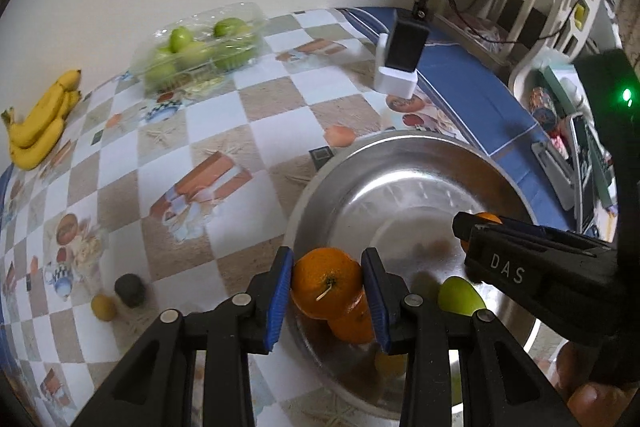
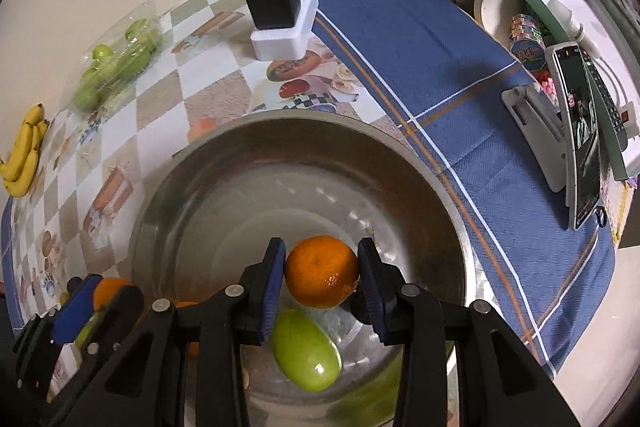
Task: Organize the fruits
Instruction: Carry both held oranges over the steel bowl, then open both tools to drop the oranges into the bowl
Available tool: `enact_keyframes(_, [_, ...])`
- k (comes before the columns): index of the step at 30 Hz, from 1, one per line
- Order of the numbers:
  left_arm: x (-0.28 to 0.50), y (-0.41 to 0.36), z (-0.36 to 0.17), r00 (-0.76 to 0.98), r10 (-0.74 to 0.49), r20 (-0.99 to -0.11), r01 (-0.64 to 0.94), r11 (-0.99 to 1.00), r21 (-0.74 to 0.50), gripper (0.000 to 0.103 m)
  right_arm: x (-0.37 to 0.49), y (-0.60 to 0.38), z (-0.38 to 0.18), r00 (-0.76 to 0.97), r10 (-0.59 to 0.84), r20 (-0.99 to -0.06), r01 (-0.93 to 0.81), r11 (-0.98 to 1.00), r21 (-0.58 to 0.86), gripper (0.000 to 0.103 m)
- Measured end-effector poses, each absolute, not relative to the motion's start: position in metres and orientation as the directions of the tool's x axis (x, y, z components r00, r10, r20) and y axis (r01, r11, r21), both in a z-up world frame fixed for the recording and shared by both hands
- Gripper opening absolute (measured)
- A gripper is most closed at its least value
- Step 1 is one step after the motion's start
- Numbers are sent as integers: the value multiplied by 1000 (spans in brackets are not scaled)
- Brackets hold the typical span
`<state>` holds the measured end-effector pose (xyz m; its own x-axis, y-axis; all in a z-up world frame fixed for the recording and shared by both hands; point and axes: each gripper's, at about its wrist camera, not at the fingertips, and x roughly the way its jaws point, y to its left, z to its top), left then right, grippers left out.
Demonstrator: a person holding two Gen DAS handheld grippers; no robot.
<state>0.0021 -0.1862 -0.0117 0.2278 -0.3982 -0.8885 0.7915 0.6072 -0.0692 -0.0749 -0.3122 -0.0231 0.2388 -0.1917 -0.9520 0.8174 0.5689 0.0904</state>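
1. Left gripper (image 1: 327, 287): its blue pads (image 1: 280, 291) clamp an orange (image 1: 326, 281) over the near-left rim of the steel bowl (image 1: 404, 143). A second orange (image 1: 352, 323) lies directly beneath it inside the bowl.
2. Right gripper (image 2: 322, 273): its pads close on another mandarin (image 2: 322, 271), held above the bowl floor (image 2: 280, 187); a green fruit (image 2: 306, 349) lies on the floor below it.
3. Left wrist view only: a lemon (image 1: 103, 307) and a dark round fruit (image 1: 130, 290), just beside each other on the tablecloth (image 1: 224, 131) left of the bowl. In the right wrist view that spot is covered by the left gripper's body.
4. Right wrist view only: a phone on a stand (image 2: 580, 139) and a remote at the right edge of the blue cloth (image 2: 420, 39).
5. Both views: bananas (image 1: 38, 125) at the far-left edge, a clear pack of green fruit (image 1: 200, 45) by the wall, and a black charger in a white dock (image 1: 402, 61) toward the far edge.
6. Hidden or unclear: the right gripper's mandarin shows only as an orange sliver in the left wrist view; a yellowish object under the left gripper's right finger cannot be identified; a fingertip (image 1: 592, 403) is cut off at the lower right corner.
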Motion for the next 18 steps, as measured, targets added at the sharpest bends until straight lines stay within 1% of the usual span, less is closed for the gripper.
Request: enact_keyframes(18, [-2, -200, -32, 251, -374, -893, 810, 586, -18, 38, -75, -317, -40, 222, -174, -959, 828, 553, 91, 39])
